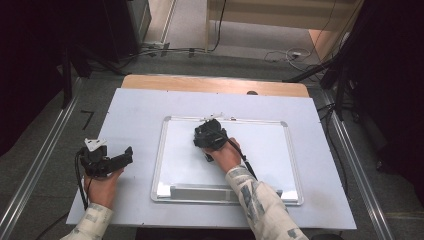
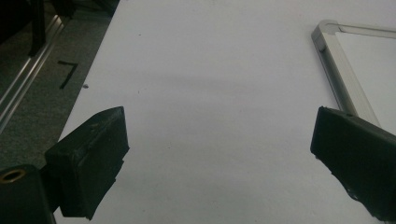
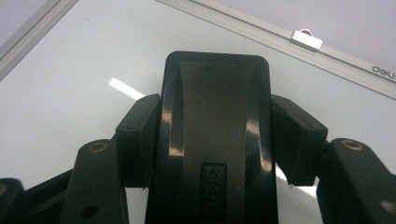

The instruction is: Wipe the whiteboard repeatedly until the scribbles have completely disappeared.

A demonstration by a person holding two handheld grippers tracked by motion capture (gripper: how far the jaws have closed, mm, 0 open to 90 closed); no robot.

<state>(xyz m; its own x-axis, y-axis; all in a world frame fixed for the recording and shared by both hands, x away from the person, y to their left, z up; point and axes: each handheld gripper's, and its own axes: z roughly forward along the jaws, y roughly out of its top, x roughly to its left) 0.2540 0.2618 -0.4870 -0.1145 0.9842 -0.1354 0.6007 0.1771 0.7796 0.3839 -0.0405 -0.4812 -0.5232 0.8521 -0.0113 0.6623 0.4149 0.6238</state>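
In the middle of the high view, the right claw (image 1: 210, 131) is clamped on a black, glossy plastic whiteboard eraser (image 3: 215, 135), a rounded-corner rectangular block with a matt grey band down its back and a small embossed label near its lower end. In the right gripper view the two matt black pads (image 3: 137, 140) press flat against the eraser's long sides, and the block fills the centre of that frame, pointing toward the top edge. The eraser sits over the smooth, shiny white surface of a rectangular whiteboard (image 1: 260, 150) with a brushed silver metal frame and rounded corners, close to the board's upper rim, where a small white clip (image 3: 307, 39) sits on the frame at the upper right of the right gripper view. A silvery tray runs along the board's lower edge in the high view.

The board lies on a pale, matt, lilac-white sheet covering the worktop (image 1: 135, 115), whose bare wooden strip shows at the top.

At the lower left of the high view, the left claw (image 1: 126, 156) rests on that sheet, well apart from the board; its blocky, rubbery black jaws stand wide apart with nothing between them.
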